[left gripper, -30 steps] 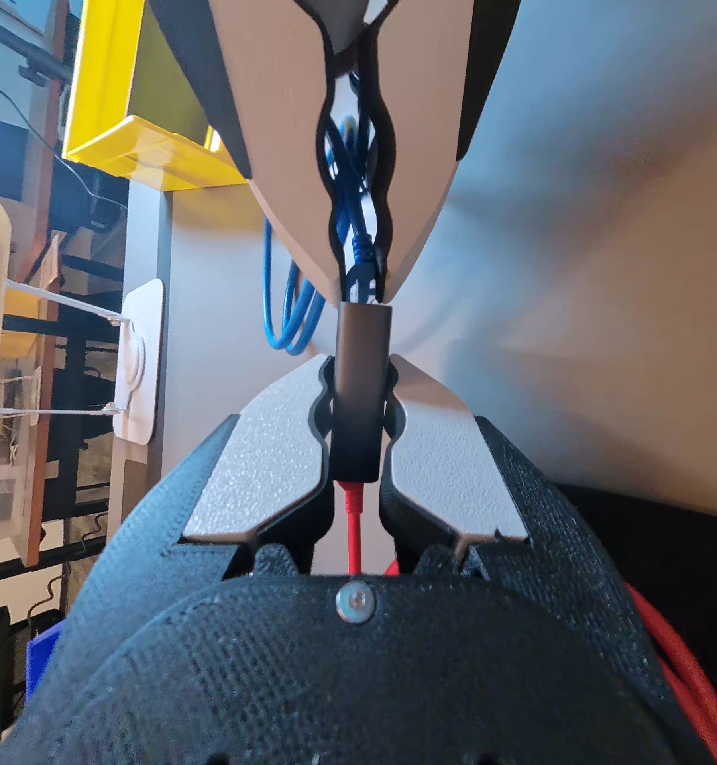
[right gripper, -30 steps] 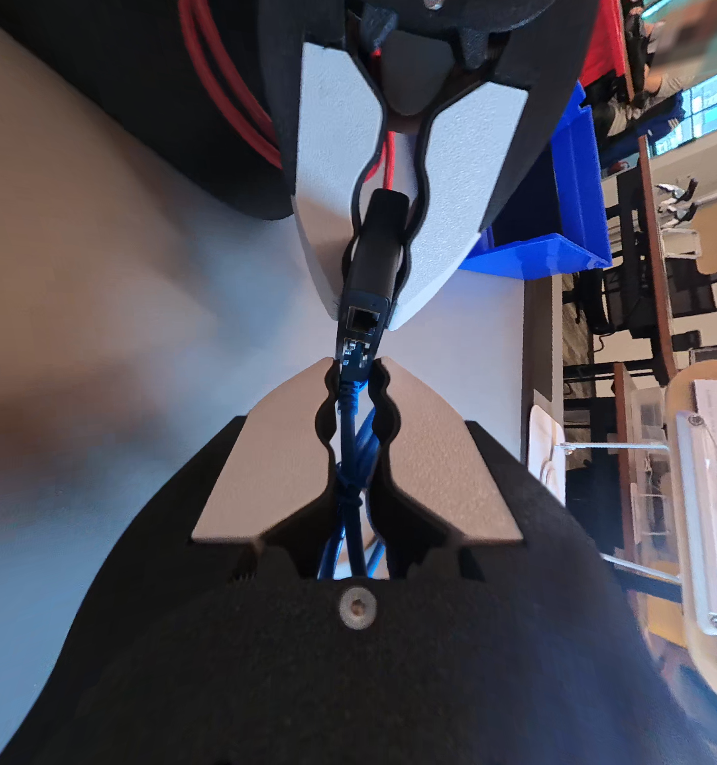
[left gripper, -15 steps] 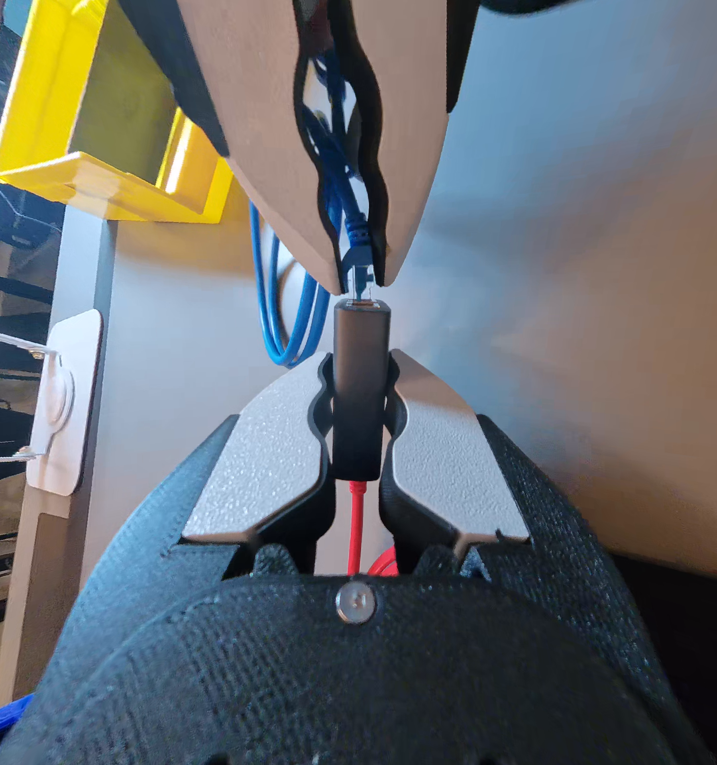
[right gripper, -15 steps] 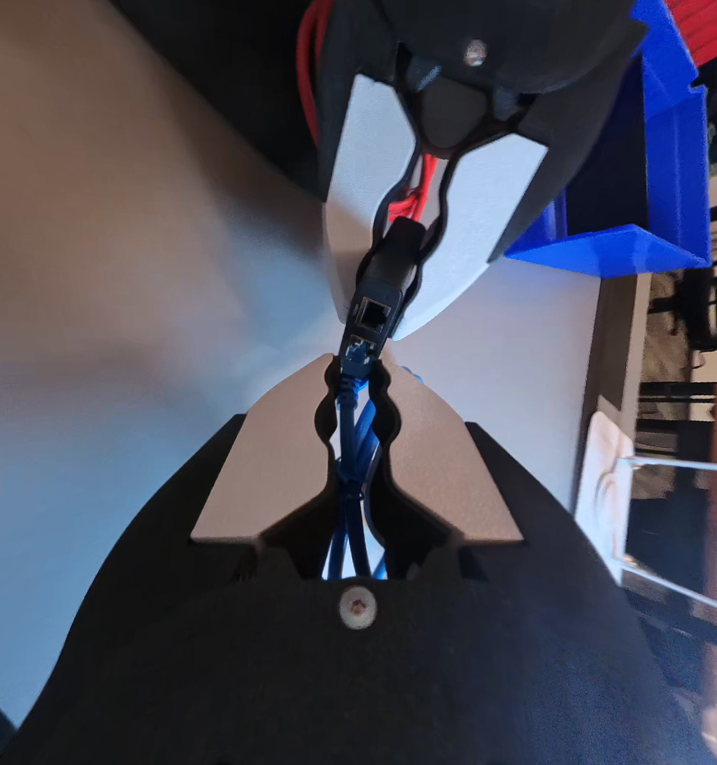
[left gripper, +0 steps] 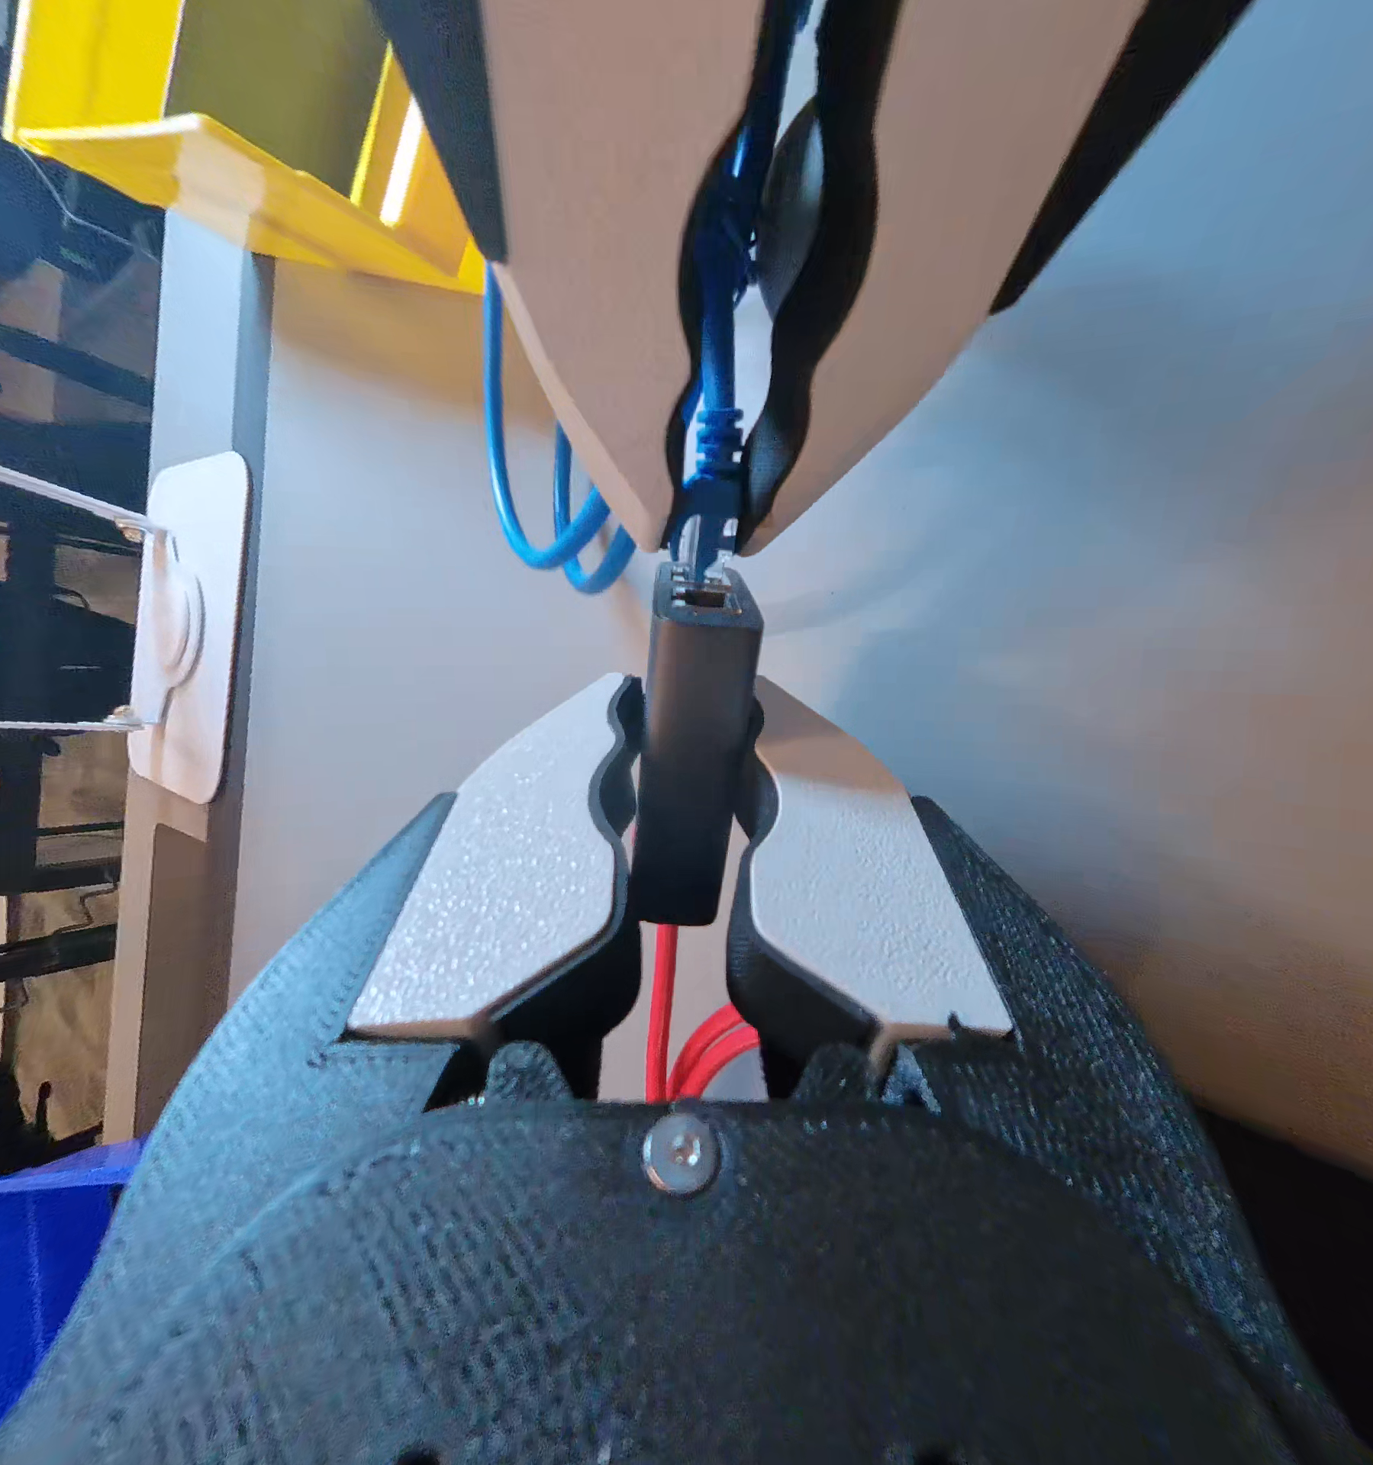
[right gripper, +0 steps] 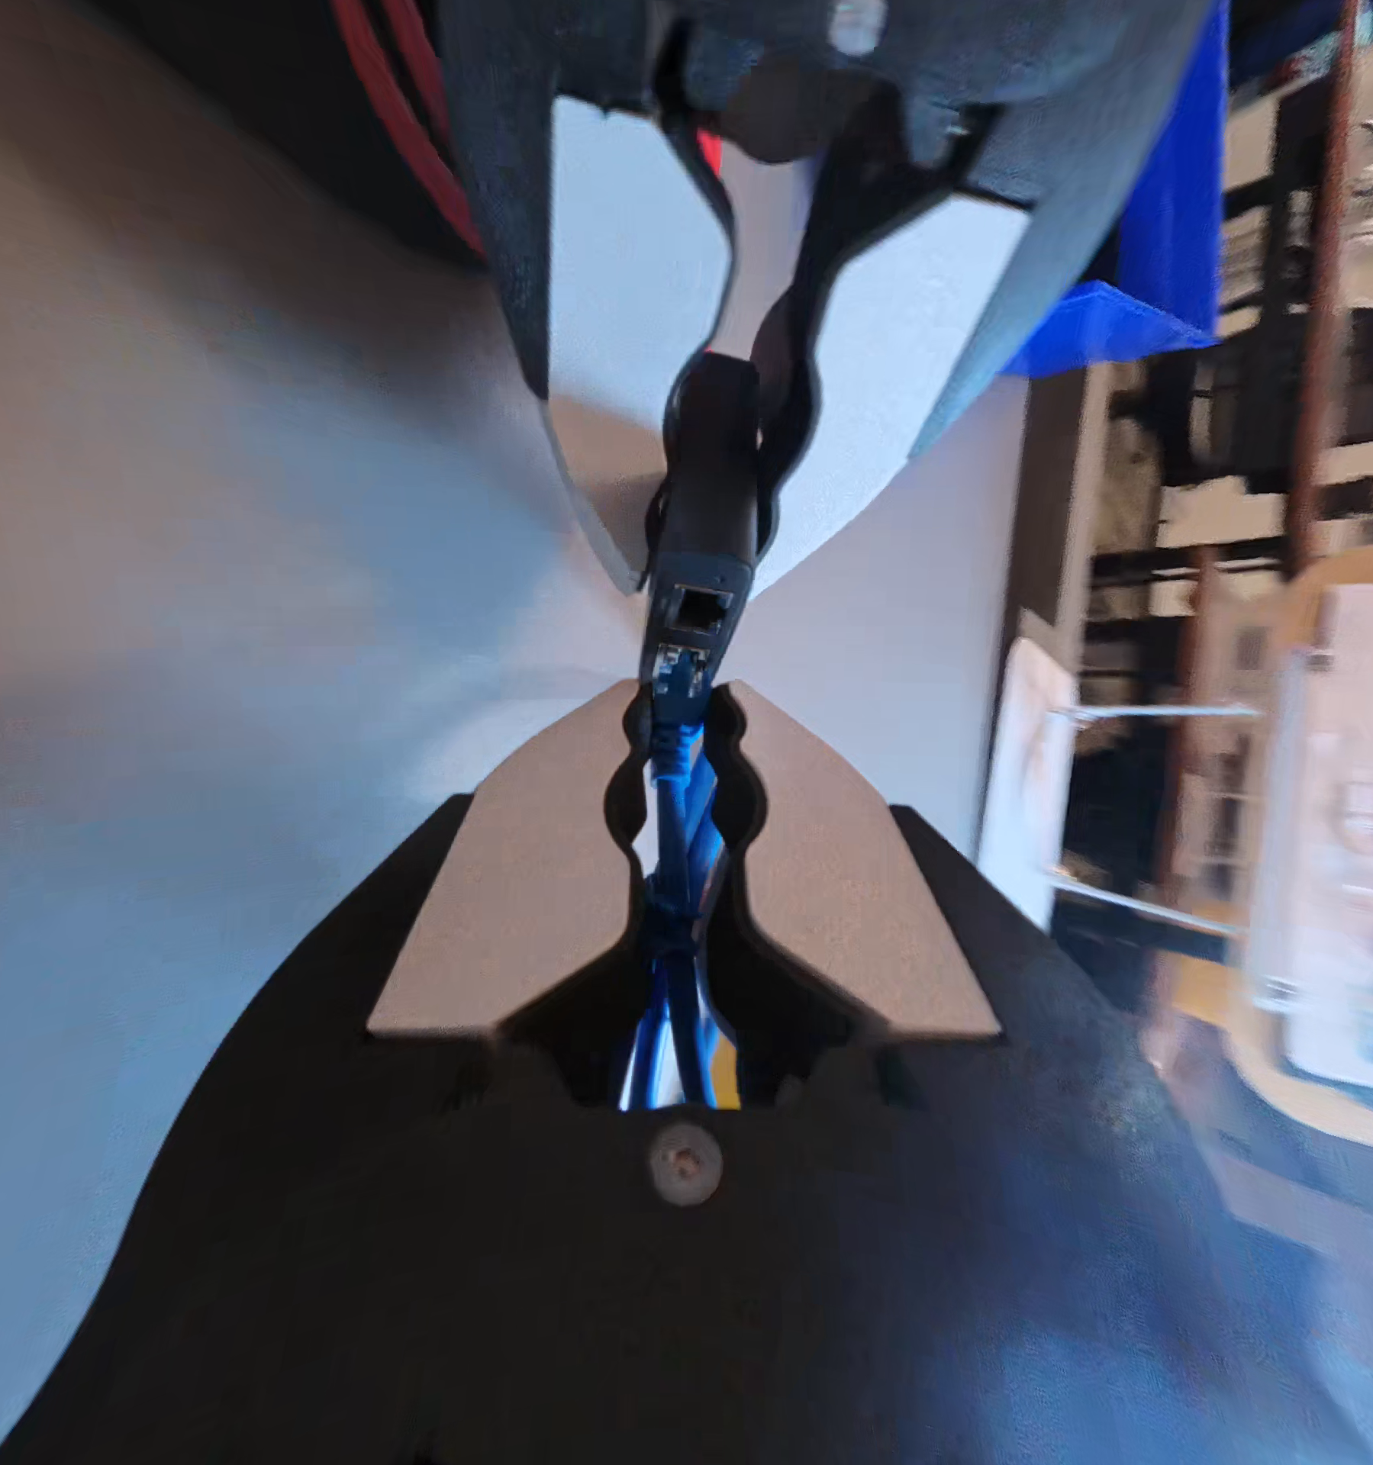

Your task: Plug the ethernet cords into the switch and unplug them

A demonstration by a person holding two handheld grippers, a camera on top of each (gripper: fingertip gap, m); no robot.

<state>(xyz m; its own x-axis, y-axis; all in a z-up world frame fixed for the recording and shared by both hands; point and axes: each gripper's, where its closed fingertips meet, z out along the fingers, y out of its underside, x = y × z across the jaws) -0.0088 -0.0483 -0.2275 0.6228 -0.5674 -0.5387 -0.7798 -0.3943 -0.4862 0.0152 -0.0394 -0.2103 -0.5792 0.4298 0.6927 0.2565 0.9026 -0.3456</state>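
My left gripper (left gripper: 695,698), with white fingers, is shut on a small black switch (left gripper: 699,713) that has a red cord (left gripper: 661,1007) at its back end. My right gripper (right gripper: 679,694), with tan fingers, is shut on the blue ethernet cord (right gripper: 671,801) just behind its plug (right gripper: 676,680). The two grippers face each other tip to tip. In the left wrist view the blue plug (left gripper: 707,531) sits at the switch's end, in one of its two ports. In the right wrist view the second port (right gripper: 699,606) is empty.
A white table (left gripper: 1063,555) lies behind both grippers. A yellow bin (left gripper: 215,158) stands at its far end, and a blue bin (right gripper: 1143,301) at the other end. Loops of blue cord (left gripper: 556,507) hang from the right gripper. Shelving and a white bracket (left gripper: 183,626) stand beyond the table edge.
Both grippers have tilted and shifted together, and the switch's port face now shows in the left wrist view. The plug stays at the switch's lower port. Both grips are unchanged.
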